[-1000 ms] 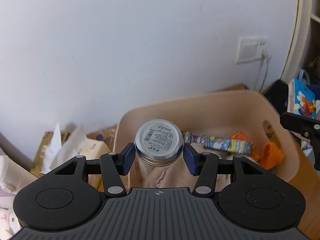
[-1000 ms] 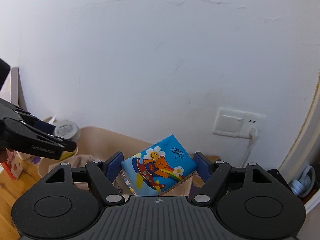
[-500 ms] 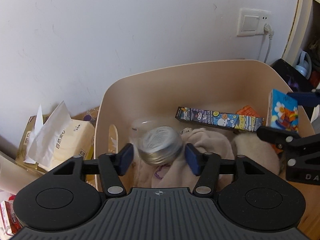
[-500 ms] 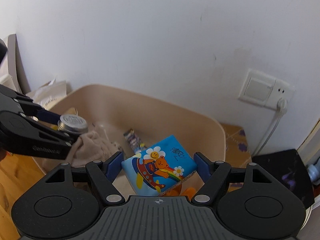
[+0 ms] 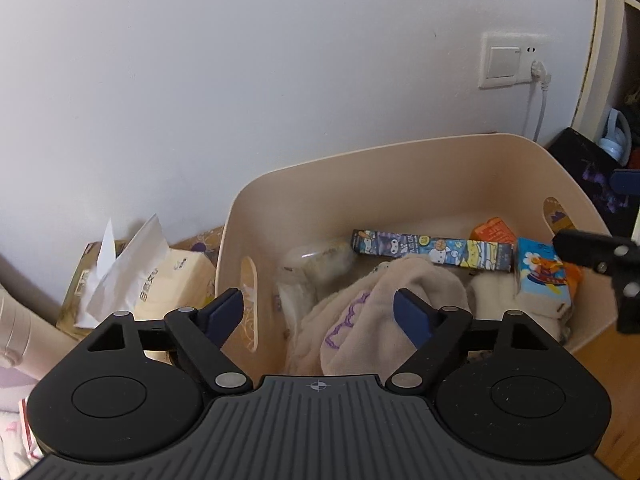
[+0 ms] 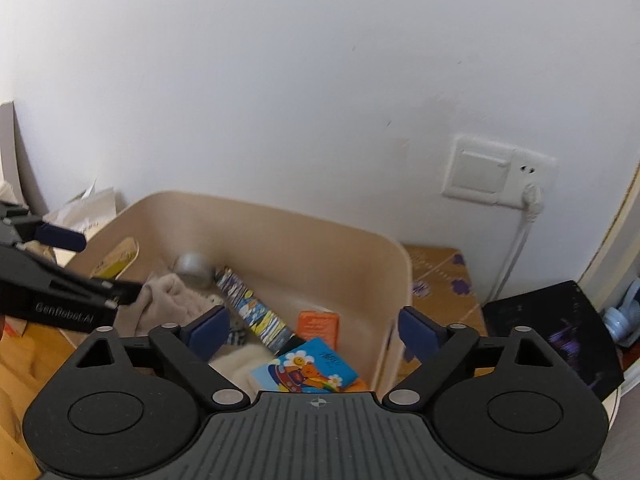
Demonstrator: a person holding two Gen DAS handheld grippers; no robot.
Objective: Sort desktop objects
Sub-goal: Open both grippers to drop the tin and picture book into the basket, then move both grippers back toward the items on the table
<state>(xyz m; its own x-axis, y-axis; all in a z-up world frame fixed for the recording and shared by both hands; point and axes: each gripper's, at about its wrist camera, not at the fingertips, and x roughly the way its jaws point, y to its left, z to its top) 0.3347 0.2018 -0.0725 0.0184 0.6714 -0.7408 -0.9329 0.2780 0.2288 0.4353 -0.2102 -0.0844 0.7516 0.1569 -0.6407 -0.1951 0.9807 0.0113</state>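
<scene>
My left gripper (image 5: pixel 318 308) hangs over the beige bin (image 5: pixel 400 148), its jaws opening with nothing between them. The clear jar with a silver lid (image 5: pixel 316 260) lies on its side in the bin beyond the fingertips, also in the right wrist view as the jar (image 6: pixel 194 264). My right gripper (image 6: pixel 312 328) is over the bin's right end, its jaws also opening. The blue cartoon tissue pack (image 6: pixel 308 368) lies loose below them on pale cloth. From the left wrist view the tissue pack (image 5: pixel 540 276) sits beside the right gripper (image 5: pixel 588 210). The left gripper (image 6: pixel 106 266) shows at the left.
The bin also holds a beige cloth (image 5: pixel 360 320), a long cartoon box (image 5: pixel 432 250) and an orange box (image 5: pixel 492 232). An opened tissue pack (image 5: pixel 160 280) sits left of the bin. Cardboard (image 6: pixel 440 276), a black item (image 6: pixel 560 328) and a wall socket (image 6: pixel 496 172) are at the right.
Both grippers opened. The jar fell from the left jaws into the bin, and the tissue pack dropped out of the right jaws onto the cloth. The right gripper sank a little.
</scene>
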